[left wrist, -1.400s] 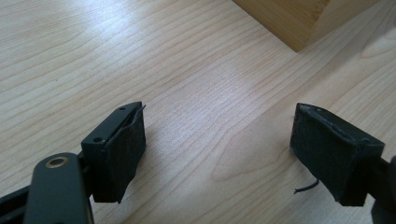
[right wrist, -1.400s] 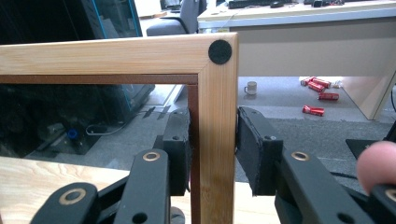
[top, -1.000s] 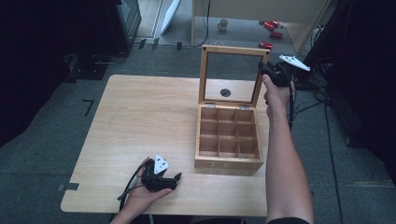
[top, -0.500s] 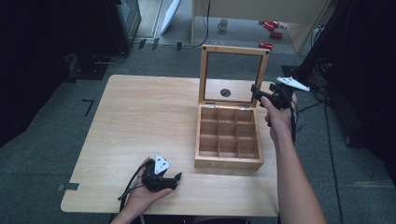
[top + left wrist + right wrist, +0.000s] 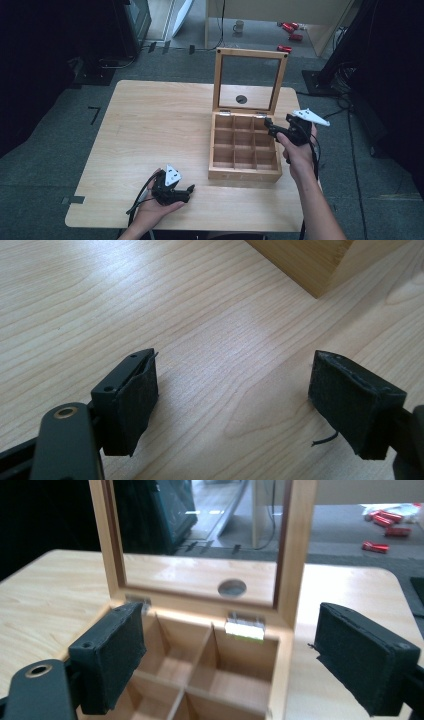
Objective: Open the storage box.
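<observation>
Open wooden compartment box (image 5: 245, 147), glass lid (image 5: 248, 81) upright

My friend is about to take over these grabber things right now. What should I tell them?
Left claw: open, holding nothing, resting low on the table near its front edge, left of the wooden box.
Right claw: open, holding nothing, at the box's right rear corner, pointing over the compartments.
Box: its glass-paned lid stands upright; the compartments in view look empty.
Done: lid is open.
Left: probably filling or closing the box; nothing is gripped yet.
</observation>
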Motion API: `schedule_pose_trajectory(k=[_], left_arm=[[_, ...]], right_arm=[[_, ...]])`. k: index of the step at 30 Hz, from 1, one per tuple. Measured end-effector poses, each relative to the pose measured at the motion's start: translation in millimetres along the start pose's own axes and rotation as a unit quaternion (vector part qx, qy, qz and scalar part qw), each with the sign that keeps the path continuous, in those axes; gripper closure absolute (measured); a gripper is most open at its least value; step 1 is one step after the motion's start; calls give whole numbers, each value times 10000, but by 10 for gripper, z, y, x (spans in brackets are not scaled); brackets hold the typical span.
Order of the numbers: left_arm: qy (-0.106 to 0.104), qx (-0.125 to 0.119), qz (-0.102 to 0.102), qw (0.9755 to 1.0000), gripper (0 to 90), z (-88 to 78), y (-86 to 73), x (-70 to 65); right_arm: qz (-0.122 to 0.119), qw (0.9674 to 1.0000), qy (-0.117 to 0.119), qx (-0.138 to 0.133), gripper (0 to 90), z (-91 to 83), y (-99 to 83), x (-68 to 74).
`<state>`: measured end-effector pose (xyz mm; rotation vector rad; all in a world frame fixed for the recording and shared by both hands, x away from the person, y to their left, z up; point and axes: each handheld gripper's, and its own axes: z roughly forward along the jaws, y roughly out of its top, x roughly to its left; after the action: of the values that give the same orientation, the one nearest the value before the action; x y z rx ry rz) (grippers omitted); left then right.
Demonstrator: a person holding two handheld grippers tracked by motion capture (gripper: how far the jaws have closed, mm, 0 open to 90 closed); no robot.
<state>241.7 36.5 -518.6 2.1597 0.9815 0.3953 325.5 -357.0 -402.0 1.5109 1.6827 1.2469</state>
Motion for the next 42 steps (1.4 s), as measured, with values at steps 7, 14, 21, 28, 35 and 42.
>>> schedule_pose_trajectory(k=[7, 14, 21, 28, 35, 42], left_arm=[[-43, -11, -22, 10000, 204, 1, 1, 2], [-12, -9, -1, 10000, 204, 6, 3, -9], [-18, 9, 29, 10000, 205, 14, 13, -15], [-36, -8, -6, 10000, 209, 15, 14, -9], [12, 19, 75, 10000, 209, 21, 17, -25], [42, 26, 110, 9999, 210, 23, 16, -35]], right_arm=[[-86, 9993, -325, 135, 129, -164, -401, -30], [13, 9992, -354, 157, 130, -440, -682, -84], [131, 9990, -354, 258, 130, -734, -1055, -198], [328, 9983, -290, 392, 111, -960, -1352, -358], [-149, 9958, -503, 749, 110, -1102, -1630, -393], [-288, 9893, -765, 1212, 114, -1016, -1741, -485]])
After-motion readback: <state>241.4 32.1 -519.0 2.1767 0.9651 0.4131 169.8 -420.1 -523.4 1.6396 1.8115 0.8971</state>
